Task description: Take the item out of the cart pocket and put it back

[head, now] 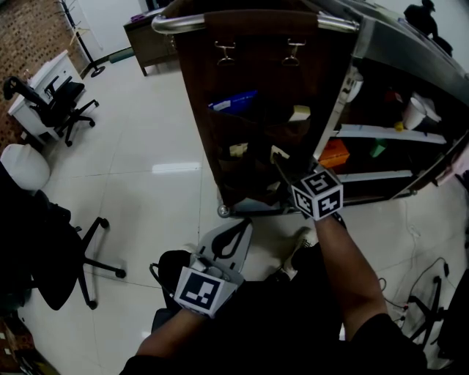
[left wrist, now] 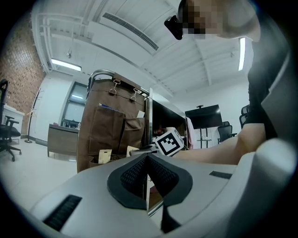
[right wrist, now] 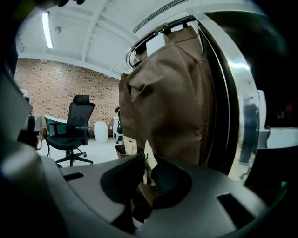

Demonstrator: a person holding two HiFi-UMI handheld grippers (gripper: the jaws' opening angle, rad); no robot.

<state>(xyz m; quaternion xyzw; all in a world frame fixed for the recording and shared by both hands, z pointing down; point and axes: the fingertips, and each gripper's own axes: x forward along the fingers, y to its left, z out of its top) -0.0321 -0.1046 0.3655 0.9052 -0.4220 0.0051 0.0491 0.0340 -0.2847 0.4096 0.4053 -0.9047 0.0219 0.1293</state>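
A black office chair (head: 64, 104) stands far left on the pale tiled floor (head: 146, 190). The left claw (head: 236, 231) hangs low near the person's legs, well short of the cart. Its jaws are pressed together with nothing between them (its own view shows the pads meeting edge to edge).

In the middle stands the cart (head: 176, 22), with a brown fabric organiser (head: 249, 73) clipped under its rail. A blue item (head: 233, 100) pokes from an upper pocket.

The right claw (head: 282, 167) reaches to the organiser's lower right part. It is clamped on a thin cream packet (head: 278, 154), which sits at the mouth of a lower pocket (head: 256, 179). Whether its bottom edge is inside is hard to tell.

Further right, the cart's shelves (head: 381, 133) carry an orange box (head: 335, 154) and a white cup (head: 414, 113).
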